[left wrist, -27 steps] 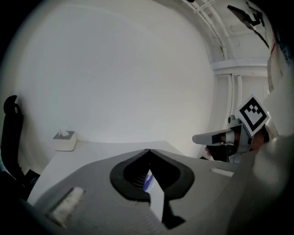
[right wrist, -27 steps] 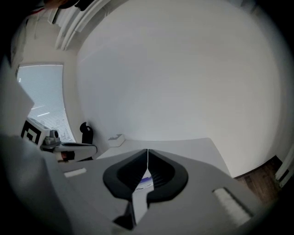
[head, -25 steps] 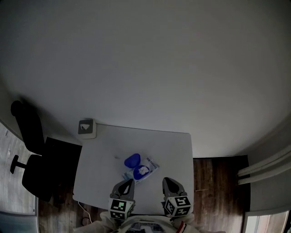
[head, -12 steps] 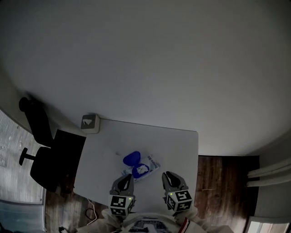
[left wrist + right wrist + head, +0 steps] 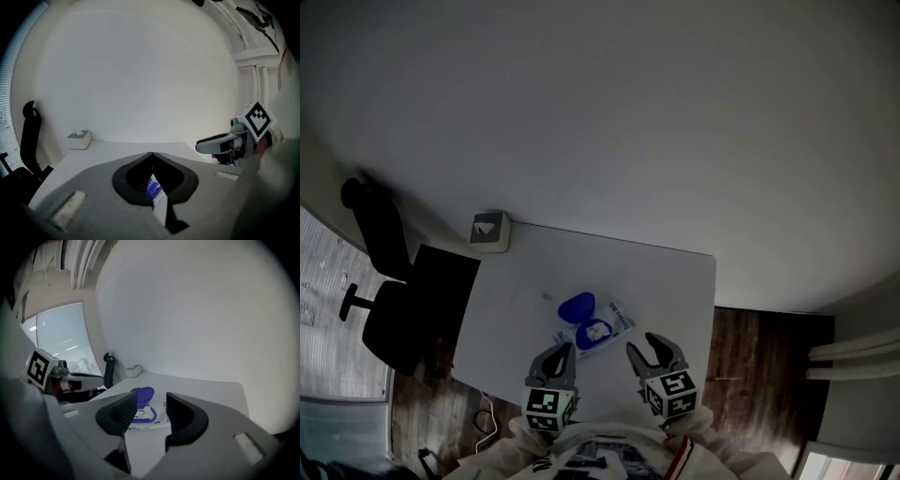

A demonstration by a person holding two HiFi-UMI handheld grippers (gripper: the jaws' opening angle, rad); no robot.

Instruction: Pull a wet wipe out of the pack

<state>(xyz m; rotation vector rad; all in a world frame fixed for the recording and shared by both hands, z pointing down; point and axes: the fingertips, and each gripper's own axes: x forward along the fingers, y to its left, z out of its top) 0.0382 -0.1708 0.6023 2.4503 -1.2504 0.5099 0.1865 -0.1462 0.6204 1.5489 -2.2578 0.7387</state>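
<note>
As the open pack [image 5: 592, 330] lies lower centre on the counter [image 5: 675, 281], the left claw [image 5: 561, 353] is closed, empty; the right claw [image 5: 649, 349] has just been opening, empty.

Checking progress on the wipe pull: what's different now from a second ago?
The right claw has just been opening. Its jaws now stand apart with nothing between them, and the wipe pack lies ahead of them. The left claw stayed shut. The pack stayed on the table, its blue lid open.
</note>
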